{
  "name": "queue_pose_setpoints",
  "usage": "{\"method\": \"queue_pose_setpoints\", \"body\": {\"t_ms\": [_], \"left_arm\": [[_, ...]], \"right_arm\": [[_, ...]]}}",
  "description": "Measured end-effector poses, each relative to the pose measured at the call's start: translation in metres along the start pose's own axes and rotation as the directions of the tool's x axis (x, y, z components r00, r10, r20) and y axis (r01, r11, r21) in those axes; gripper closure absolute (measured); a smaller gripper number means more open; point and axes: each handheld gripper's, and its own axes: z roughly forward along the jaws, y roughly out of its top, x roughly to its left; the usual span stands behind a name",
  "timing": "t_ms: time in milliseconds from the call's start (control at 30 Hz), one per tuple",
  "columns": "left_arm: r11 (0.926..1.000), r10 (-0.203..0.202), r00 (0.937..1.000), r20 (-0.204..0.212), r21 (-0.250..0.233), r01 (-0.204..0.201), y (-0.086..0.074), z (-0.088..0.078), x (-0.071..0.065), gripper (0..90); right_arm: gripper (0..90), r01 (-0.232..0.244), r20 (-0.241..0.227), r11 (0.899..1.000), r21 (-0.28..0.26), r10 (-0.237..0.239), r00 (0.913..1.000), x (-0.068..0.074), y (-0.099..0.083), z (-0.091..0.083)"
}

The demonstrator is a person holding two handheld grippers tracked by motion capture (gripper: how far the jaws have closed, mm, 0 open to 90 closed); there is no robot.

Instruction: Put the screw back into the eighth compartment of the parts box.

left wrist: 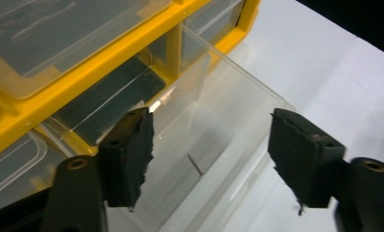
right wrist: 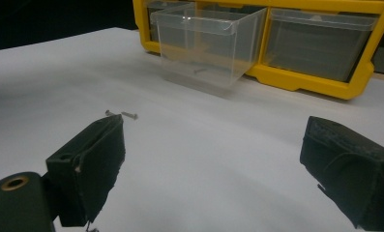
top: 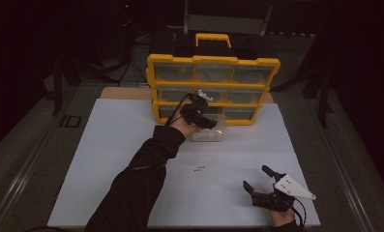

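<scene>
Bench [top: 107, 159]: I see a white sheet over it, mostly bare, dim light all round.
Organizer [top: 213, 60]: the yellow drawer cabinet stands upright at the far edge, clear drawers in rows, handle on top.
Pulled drawer [top: 210, 134]: I read it as the goal bin; it is a clear drawer out of the bottom row, resting on the bench just in front of the cabinet, open side up.
Left tool [top: 200, 110]: I hold it over the pulled drawer with its jaws spread and nothing between them; the left gripper view looks down into the bin.
Right tool [top: 258, 180]: it sits low at the near right of the bench, jaws spread wide, gripping nothing.
Loose screws [right wrist: 122, 114]: two small ones lie close together mid-bench, between the drawer and my right tool.
Screw in drawer [left wrist: 195, 165]: one lies on the clear floor.
Risk: I judge the screws tiny and flat on the sheet, so blunt pads could skid them away or pinch only paper.
Risk, drawer: light plastic, unanchored; a nudge from my left tool could slide or tip it.
</scene>
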Motion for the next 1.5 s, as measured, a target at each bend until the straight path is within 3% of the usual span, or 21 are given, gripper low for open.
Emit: {"method": "queue_pose_setpoints", "body": {"t_ms": [200, 400, 833, 1067, 1333, 1500], "left_arm": [[0.9994, -0.004, 0.9996, 0.027, -0.033, 0.004, -0.002, -0.014, -0.003, 10.2], [0.9976, 0.000, 0.9970, 0.077, -0.069, 0.005, -0.009, -0.025, -0.007, 6.0], [0.9919, 0.076, 0.9880, 0.134, -0.112, -0.061, -0.034, -0.048, -0.022, 6.0], [0.9859, 0.122, 0.9845, 0.126, -0.130, -0.105, -0.049, -0.057, -0.028, 6.6], [0.9782, 0.156, 0.9769, 0.145, -0.159, -0.133, -0.068, -0.051, -0.036, 10.0], [0.9749, 0.183, 0.9650, 0.188, -0.161, -0.154, -0.084, -0.040, -0.039, 12.9]], "right_arm": [[8.8, 0.002, 0.000, 1.000, 0.002, -0.002, 1.0000, 0.000, 0.000, 0.000], [8.8, 0.005, -0.001, 1.000, 0.000, -0.005, 1.0000, 0.000, 0.000, 0.000], [8.8, 0.005, 0.000, 1.000, 0.002, -0.005, 1.0000, 0.002, 0.001, 0.000], [8.8, 0.004, -0.002, 1.000, 0.005, -0.004, 1.0000, 0.002, 0.000, 0.001], [8.8, 0.006, -0.002, 1.000, 0.007, -0.006, 1.0000, 0.002, 0.000, 0.001], [8.8, 0.006, -0.003, 1.000, 0.007, -0.006, 1.0000, 0.002, 0.000, 0.001]]}}
